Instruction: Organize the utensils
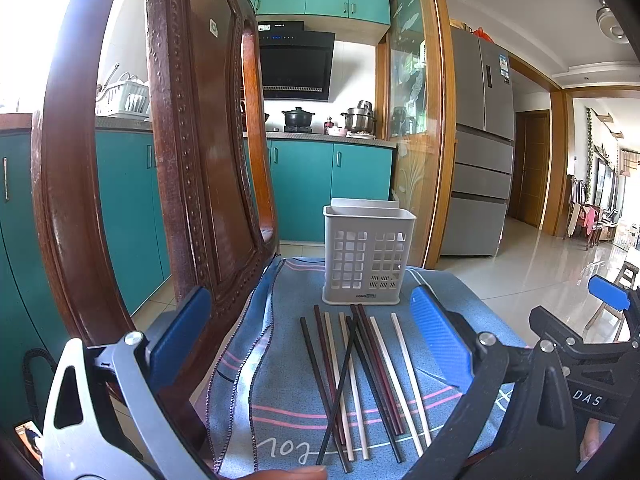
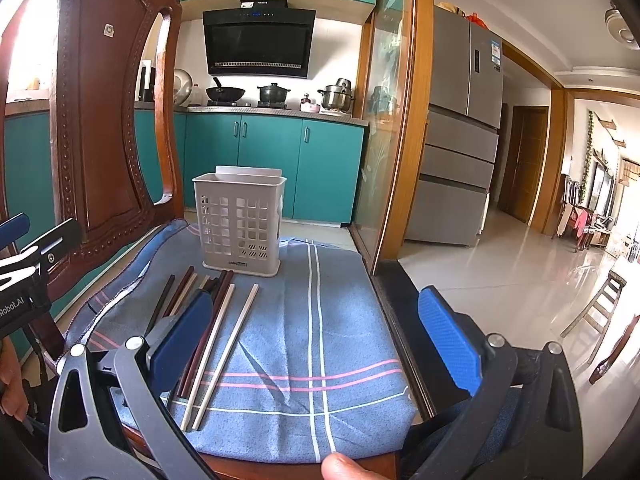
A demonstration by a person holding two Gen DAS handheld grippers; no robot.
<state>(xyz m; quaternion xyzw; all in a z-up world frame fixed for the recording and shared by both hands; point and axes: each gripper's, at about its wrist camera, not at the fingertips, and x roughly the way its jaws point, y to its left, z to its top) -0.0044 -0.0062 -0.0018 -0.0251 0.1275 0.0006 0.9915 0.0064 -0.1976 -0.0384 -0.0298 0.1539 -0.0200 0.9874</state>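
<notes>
A teal kitchen lies behind a chair seat draped in a blue cloth (image 2: 320, 340). Chopsticks (image 1: 360, 372) lie crossed at six o'clock of the white holder (image 1: 368, 256). Left gripper (image 1: 312, 344) and right gripper (image 2: 316, 344) gape wide, empty. Pinching one crossed stick may drag its neighbours off the seat.

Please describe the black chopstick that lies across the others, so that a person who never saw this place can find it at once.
Look at the blue cloth spread over the seat of the wooden chair, in front of the white slotted utensil holder. A row of chopsticks lies there, dark and pale. The black chopstick is the only one lying slantwise over its neighbours; the others run nearly parallel.
</notes>
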